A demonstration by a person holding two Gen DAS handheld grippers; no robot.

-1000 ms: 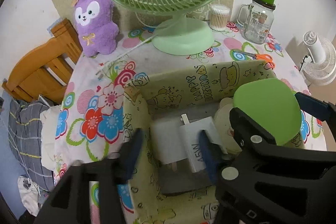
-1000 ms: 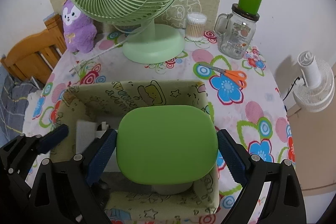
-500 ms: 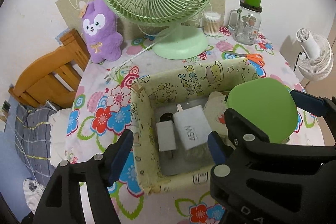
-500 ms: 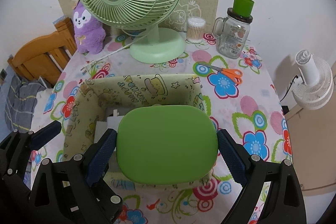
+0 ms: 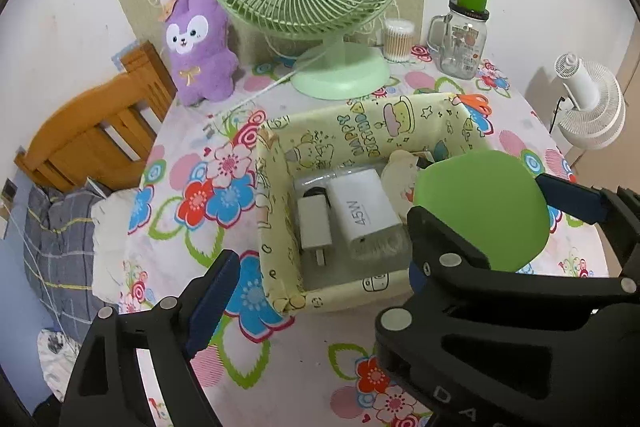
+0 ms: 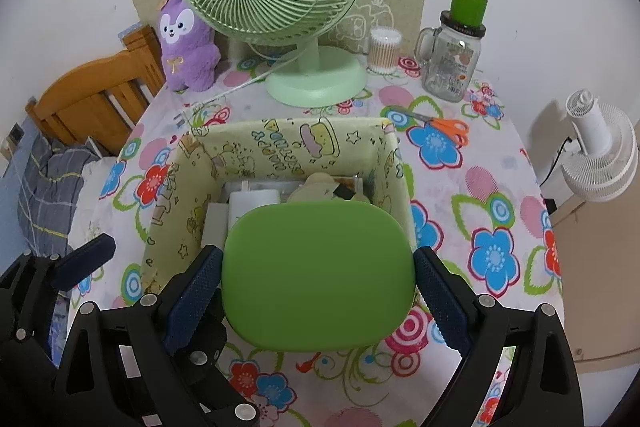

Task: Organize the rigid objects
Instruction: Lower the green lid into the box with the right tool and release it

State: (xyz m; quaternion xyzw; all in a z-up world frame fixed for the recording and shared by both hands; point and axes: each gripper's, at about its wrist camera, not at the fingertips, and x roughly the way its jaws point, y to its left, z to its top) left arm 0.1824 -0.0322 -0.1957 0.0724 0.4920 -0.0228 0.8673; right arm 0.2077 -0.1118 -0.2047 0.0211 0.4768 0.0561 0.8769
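**Green lid gripped above the yellow box**

The left gripper (image 5: 316, 291) is hovering at the near left corner of the yellow box (image 5: 276, 211), its jaws opening with nothing between them. Inside the box, two white chargers (image 5: 360, 207) are lying side by side. Further right, the right gripper (image 6: 320, 291) is clamping the green lid (image 6: 320, 275) by its sides over the box's near edge.

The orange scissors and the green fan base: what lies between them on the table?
Nothing; in the right wrist view only bare flowered tablecloth lies between the orange scissors and the green fan base.
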